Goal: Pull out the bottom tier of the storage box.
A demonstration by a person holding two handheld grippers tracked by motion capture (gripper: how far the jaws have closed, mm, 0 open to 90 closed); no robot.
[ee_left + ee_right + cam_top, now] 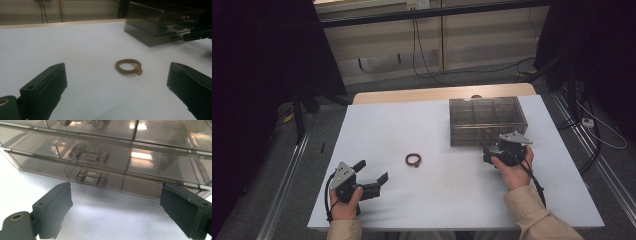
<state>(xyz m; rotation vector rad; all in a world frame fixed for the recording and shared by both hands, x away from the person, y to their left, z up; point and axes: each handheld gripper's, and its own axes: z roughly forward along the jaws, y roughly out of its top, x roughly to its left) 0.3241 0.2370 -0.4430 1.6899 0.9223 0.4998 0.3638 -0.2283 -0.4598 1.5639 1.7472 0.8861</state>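
Lying flat on the smooth white table top [437,195] is a small brown ring with a twisted, rope-like surface [413,160]. It is round, it looks rubbery, and it has a little flat tab sticking out on one side. In the left gripper view the ring [128,67] is sitting alone on the table, out in front of the two black jaws and between them, touching neither one.

The left gripper [373,173] is black and blocky, with a grey three-cornered plate on top. The person's left hand [346,199] is wrapping around its back end, close to the near edge of the table. Its jaws are standing wide apart with nothing in them, and they are pointing toward the ring, which is lying near them.

A smoky see-through plastic box [488,120] is sitting at the far right of the table. It is flat and shiny, with thin walls making small compartments inside. In the right gripper view the box [150,150] is showing a small clear latch [91,178] on its front wall.

The right gripper [497,142] is sitting right up against the front of the box. The right hand [513,169] is holding it from behind, with a beige sleeve [537,215] on the arm. Its jaws are spread wide too, one on each side of the latch, holding nothing.
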